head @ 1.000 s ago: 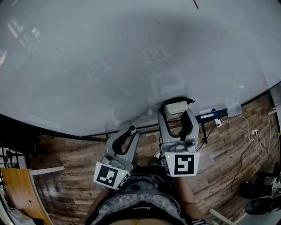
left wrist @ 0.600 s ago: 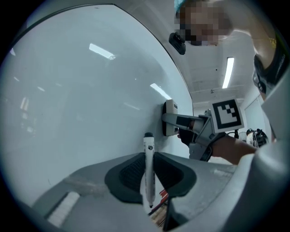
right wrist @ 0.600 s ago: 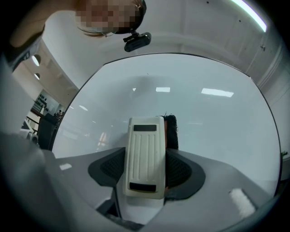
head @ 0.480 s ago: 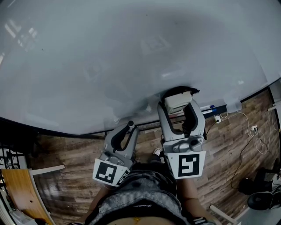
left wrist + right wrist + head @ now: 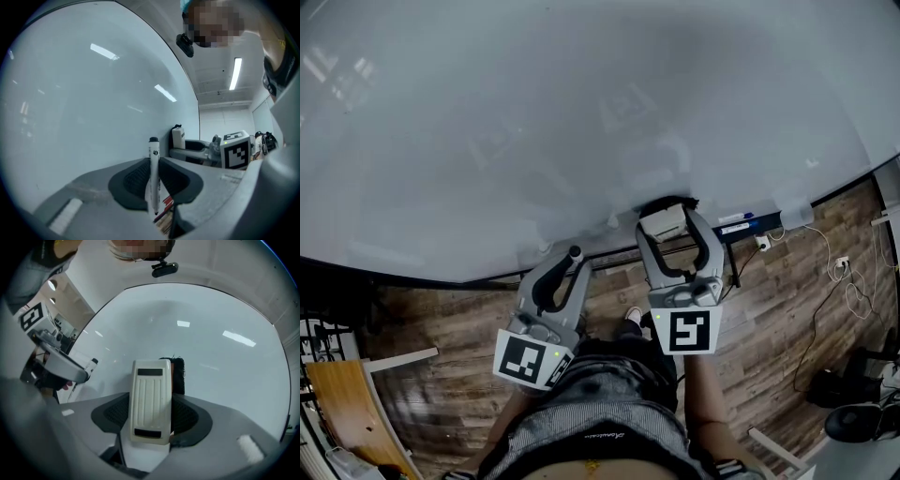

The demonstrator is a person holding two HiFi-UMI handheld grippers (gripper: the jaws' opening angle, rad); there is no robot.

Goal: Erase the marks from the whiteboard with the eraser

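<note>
The whiteboard (image 5: 581,112) fills the upper head view, and I see no marks on the part in view. My right gripper (image 5: 671,228) is shut on a cream eraser (image 5: 664,223) by the board's lower edge. The eraser's black felt (image 5: 178,376) faces the board (image 5: 211,343). In the right gripper view the eraser (image 5: 150,401) stands upright between the pads of that gripper (image 5: 151,417). My left gripper (image 5: 572,265) hangs lower and to the left, shut on a white marker (image 5: 153,178) with a black cap (image 5: 576,251). The left gripper (image 5: 153,183) is off the board (image 5: 93,103).
A ledge under the board carries a blue marker (image 5: 736,228). Below is wooden floor (image 5: 769,319) with cables (image 5: 848,291) at the right and a wooden piece of furniture (image 5: 337,412) at the lower left. The person's body (image 5: 591,422) fills the bottom centre.
The right gripper with the eraser rose slightly, then came back down and a little left along the board's lower edge. The red mark at the top edge a second ago is out of view.
</note>
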